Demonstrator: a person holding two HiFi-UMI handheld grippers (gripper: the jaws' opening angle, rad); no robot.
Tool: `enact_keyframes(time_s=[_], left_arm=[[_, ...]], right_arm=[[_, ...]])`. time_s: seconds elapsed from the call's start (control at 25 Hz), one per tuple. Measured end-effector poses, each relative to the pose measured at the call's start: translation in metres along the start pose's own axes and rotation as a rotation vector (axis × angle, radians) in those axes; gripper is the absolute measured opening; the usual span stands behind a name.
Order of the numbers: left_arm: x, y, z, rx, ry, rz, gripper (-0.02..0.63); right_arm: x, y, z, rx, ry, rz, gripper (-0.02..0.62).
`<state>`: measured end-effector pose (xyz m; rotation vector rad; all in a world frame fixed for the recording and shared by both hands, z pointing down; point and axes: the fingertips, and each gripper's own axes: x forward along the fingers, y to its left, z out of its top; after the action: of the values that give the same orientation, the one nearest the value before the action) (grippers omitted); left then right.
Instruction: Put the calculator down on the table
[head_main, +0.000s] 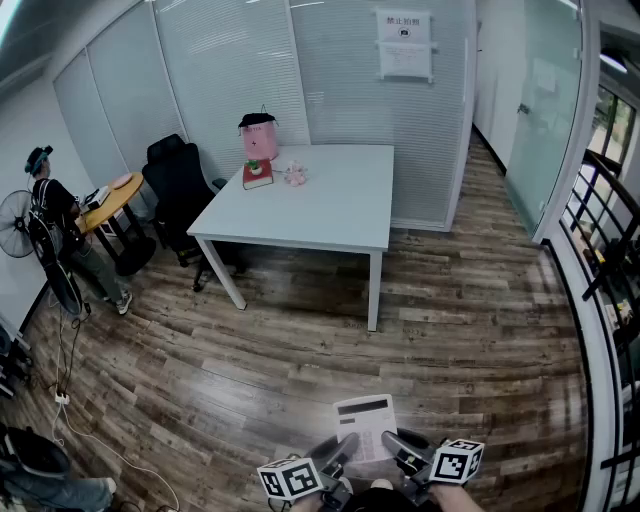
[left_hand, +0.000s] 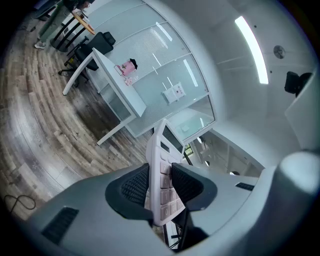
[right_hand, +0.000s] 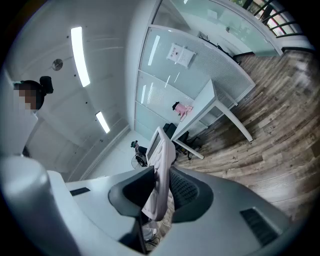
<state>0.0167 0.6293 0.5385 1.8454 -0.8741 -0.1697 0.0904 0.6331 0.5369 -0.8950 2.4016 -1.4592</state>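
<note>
A pale pink calculator (head_main: 366, 428) is held level above the wood floor at the bottom of the head view, screen end pointing away. My left gripper (head_main: 335, 455) is shut on its near left edge and my right gripper (head_main: 402, 448) is shut on its near right edge. In the left gripper view the calculator (left_hand: 162, 172) stands on edge between the black pads (left_hand: 134, 187), keys showing. In the right gripper view the calculator (right_hand: 161, 172) is likewise pinched between the pads (right_hand: 184, 189). The white table (head_main: 330, 215) stands well ahead.
On the table's far left corner sit a pink bag (head_main: 259, 138), a red book (head_main: 257, 175) and a small pink item (head_main: 294, 175). A black office chair (head_main: 180, 190) stands at its left. A person (head_main: 60, 232) with a fan is at far left. Glass walls surround the room.
</note>
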Motion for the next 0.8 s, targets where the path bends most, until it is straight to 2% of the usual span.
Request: enact_keyframes(time_s=[0.48, 0.8], left_arm=[[0.003, 0.005, 0.018, -0.005, -0.03, -0.04, 0.15], [-0.001, 0.011, 0.021, -0.009, -0.01, -0.065, 0.149]], right_arm=[[0.019, -0.002, 0.01, -0.026, 0.002, 0.024, 0.106], [0.027, 0.001, 0.007, -0.055, -0.009, -0.01, 0.114]])
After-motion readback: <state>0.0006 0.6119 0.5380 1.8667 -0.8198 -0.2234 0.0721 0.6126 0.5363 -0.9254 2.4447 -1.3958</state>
